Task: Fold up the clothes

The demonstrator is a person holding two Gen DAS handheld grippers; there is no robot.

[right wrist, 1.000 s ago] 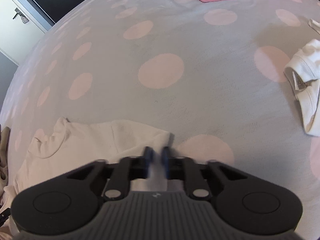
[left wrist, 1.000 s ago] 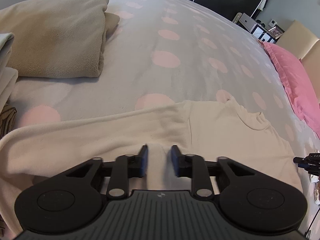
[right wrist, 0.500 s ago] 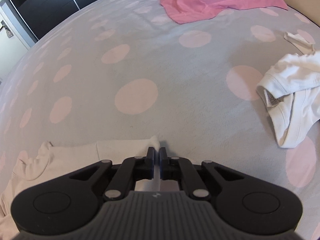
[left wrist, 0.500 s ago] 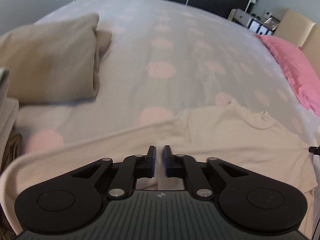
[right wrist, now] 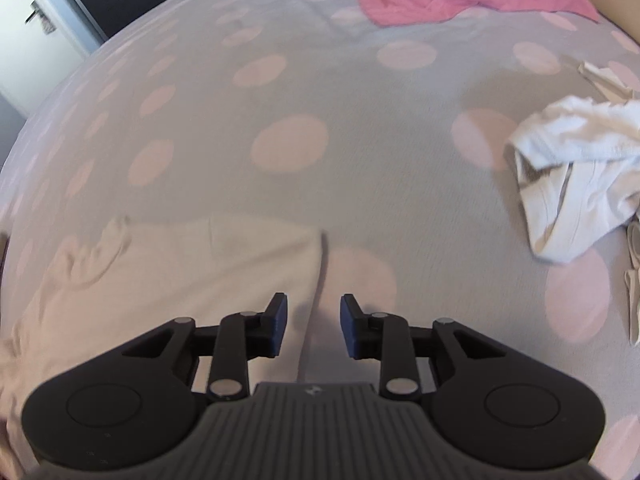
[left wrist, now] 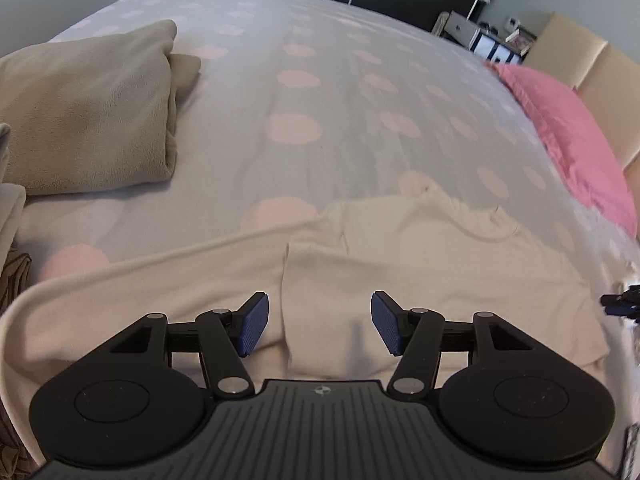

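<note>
A cream long-sleeved top (left wrist: 420, 264) lies flat on the grey bedspread with pink dots (left wrist: 304, 92), its collar toward the far side and one sleeve stretched out to the left. My left gripper (left wrist: 320, 328) is open and empty, just above the top's near part. In the right wrist view the same top (right wrist: 200, 272) lies at lower left. My right gripper (right wrist: 312, 326) is open and empty over the top's right edge.
A folded beige blanket (left wrist: 84, 108) lies at the far left, with more folded cloth at the left edge. A pink pillow (left wrist: 572, 136) lies at the right. A crumpled white garment (right wrist: 576, 184) lies at the right of the bed.
Both grippers were shut on the cream top half a second ago and have now opened and let it go. The top lies flatter on the bed.
</note>
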